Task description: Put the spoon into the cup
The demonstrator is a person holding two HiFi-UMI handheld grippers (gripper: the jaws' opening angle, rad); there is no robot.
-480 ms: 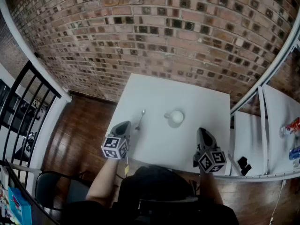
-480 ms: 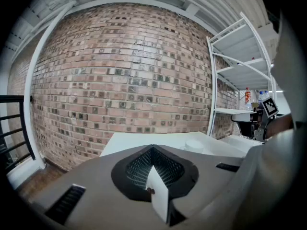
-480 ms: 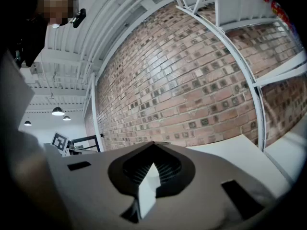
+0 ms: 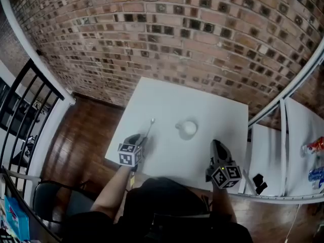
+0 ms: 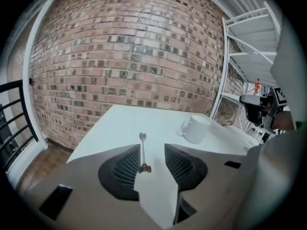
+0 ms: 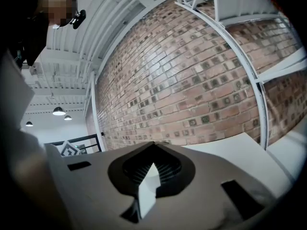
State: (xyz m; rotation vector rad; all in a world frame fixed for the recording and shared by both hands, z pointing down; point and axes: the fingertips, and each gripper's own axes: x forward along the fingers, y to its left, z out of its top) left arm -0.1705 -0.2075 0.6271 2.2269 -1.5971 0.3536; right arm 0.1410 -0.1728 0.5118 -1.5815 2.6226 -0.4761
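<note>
A metal spoon lies on the white table, left of a white cup that stands upright. My left gripper is at the spoon's near end. In the left gripper view the jaws of the left gripper stand open, and the handle end of the spoon lies on the table between them, untouched. The cup is ahead to the right. My right gripper hovers near the table's front right edge, well clear of the cup. The jaws of the right gripper meet at the tips with nothing in them.
A brick wall stands behind the table. A white shelf unit to the right holds coloured bottles. A black railing and a dark chair are at the left. The table edge is right before the person.
My left gripper has moved forward and down to the spoon's handle end. The right gripper has hardly moved. Spoon and cup lie as before.
</note>
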